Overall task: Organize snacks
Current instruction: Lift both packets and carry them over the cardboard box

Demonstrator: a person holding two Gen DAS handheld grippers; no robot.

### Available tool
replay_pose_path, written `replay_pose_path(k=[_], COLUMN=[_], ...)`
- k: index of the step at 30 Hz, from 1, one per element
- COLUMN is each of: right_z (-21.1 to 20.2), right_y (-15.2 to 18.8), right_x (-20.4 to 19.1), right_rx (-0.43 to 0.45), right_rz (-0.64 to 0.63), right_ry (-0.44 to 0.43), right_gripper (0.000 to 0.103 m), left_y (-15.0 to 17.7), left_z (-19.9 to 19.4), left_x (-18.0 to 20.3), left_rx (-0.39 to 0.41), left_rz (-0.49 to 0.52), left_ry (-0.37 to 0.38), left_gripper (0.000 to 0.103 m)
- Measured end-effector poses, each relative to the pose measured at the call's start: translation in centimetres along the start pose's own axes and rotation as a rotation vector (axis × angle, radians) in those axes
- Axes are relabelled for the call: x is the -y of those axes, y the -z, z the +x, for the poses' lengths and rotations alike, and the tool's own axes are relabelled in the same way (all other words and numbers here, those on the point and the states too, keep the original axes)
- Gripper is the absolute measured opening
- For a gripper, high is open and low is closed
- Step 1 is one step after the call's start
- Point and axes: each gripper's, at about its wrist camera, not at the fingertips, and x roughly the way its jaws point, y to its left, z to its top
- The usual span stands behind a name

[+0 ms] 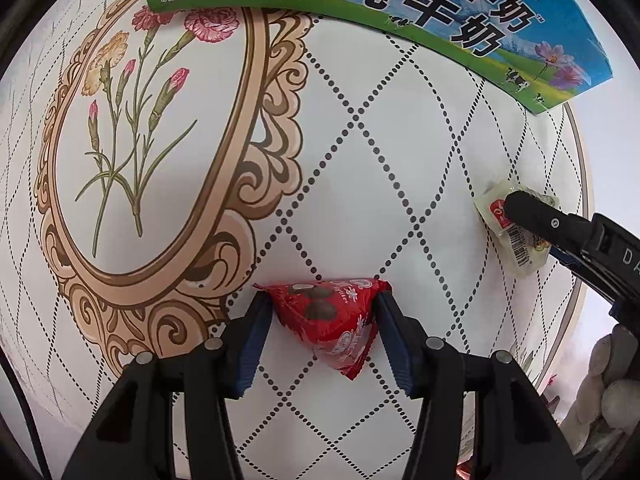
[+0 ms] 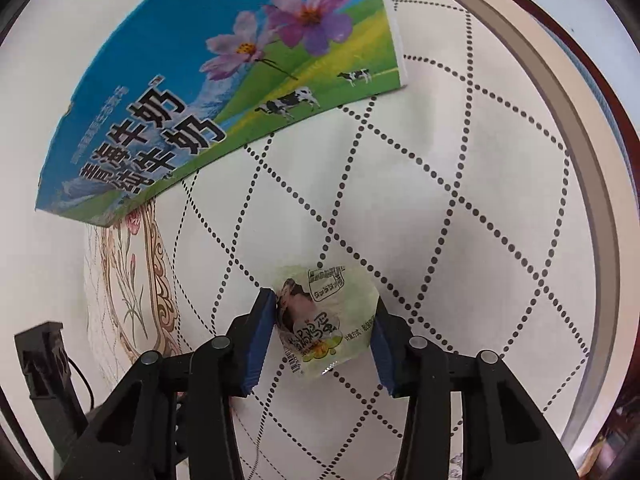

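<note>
My left gripper (image 1: 322,312) is shut on a red triangular snack packet (image 1: 326,318) and holds it just over the white quilted tabletop (image 1: 380,208). My right gripper (image 2: 325,320) is shut on a pale green snack pack (image 2: 326,320). In the left wrist view the same green pack (image 1: 516,228) sits at the far right, partly hidden by the right gripper's black finger. A blue and green milk carton box (image 1: 420,12) stands at the back, also in the right wrist view (image 2: 224,92).
The round table has a beige raised rim (image 2: 560,120) on the right. A printed flower panel in an ornate frame (image 1: 140,152) covers the left of the top. The person's hand (image 1: 608,392) holds the right gripper at lower right.
</note>
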Motion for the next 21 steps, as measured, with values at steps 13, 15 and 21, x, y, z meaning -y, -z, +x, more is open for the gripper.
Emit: replay_pose_path(k=[13, 15, 21], right_z=[-3.5, -2.9, -1.0], right_y=[5.5, 6.1, 5.5], right_x=[-1.3, -1.3, 0.6], right_rx=[-0.070, -0.094, -0.067], right_rz=[-0.267, -0.299, -0.214], right_ry=[0.067, 0.092, 0.073], right_gripper=[0.046, 0.046, 0.052], left_y=[-0.3, -0.7, -1.6], left_z=[-2.0, -1.2, 0.1], left_x=[3.5, 4.2, 5.0], left_rx=[0.008, -0.021, -0.039], left_rz=[0.103, 0.111, 0.109], left_ry=[0.005, 0.018, 0.001], left_gripper=[0.050, 0.050, 0.051])
